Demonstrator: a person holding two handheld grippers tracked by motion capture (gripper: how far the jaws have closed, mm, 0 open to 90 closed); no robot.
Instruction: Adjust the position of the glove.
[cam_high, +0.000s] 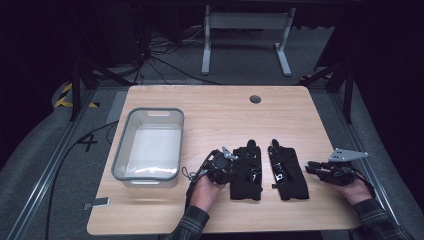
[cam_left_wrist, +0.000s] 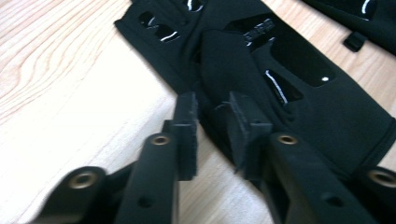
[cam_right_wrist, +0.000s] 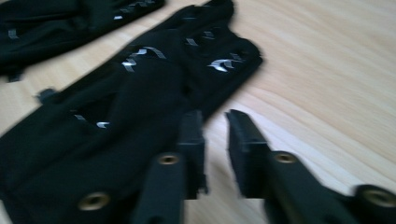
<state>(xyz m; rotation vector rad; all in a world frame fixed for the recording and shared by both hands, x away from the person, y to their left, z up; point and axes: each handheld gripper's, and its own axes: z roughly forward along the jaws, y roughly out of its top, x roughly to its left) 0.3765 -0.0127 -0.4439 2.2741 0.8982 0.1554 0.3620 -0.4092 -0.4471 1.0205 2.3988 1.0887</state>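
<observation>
Your wooden table stands on grey carpet in a dark room, a clear bin at its left, two black gloves — left glove, right glove — side by side near you. Your left gripper touches the left glove's edge, jaws narrowly apart; your right gripper rests just beside the right glove — jaws narrowly parted, empty.

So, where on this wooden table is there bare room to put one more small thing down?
The far half of the light wooden table is bare, between the clear plastic bin and the round cable hole. The near left corner, in front of the bin, is also free. It is crowded near the middle, where the two black fabric gloves lie between both grippers.
</observation>
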